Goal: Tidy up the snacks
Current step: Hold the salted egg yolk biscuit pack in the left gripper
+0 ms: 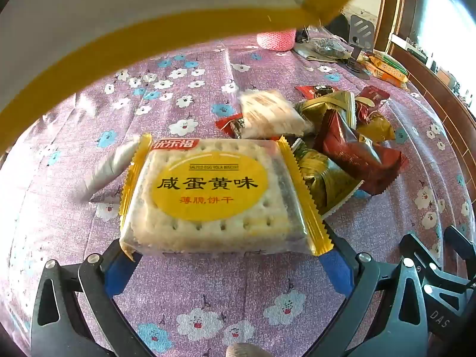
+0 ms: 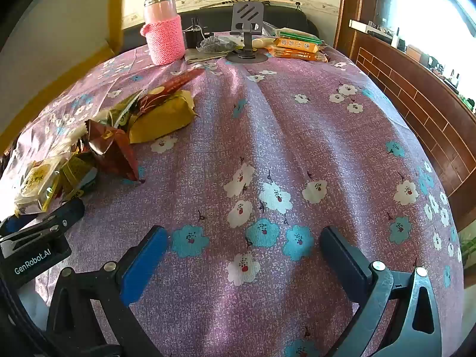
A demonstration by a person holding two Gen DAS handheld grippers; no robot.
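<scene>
My left gripper (image 1: 229, 255) is shut on a salted egg yolk biscuit packet (image 1: 212, 193), clear with gold ends and a yellow oval label, holding it by its two ends just above the tablecloth. Behind it lies a pile of snacks (image 1: 336, 136): a pale biscuit packet (image 1: 270, 113), red and gold wrappers. The pile also shows in the right wrist view (image 2: 119, 131) at the left, with the held packet (image 2: 38, 181) and the left gripper (image 2: 38, 238) below it. My right gripper (image 2: 241, 258) is open and empty above bare cloth.
A purple flowered tablecloth (image 2: 282, 136) covers the table. At the far edge stand a pink-sleeved flask (image 2: 163, 26), a phone stand (image 2: 247, 29) and orange biscuit packs (image 2: 297, 47). A yellow-edged white box (image 1: 148, 35) rises at the left. A brown wooden ledge (image 2: 416, 89) runs along the right.
</scene>
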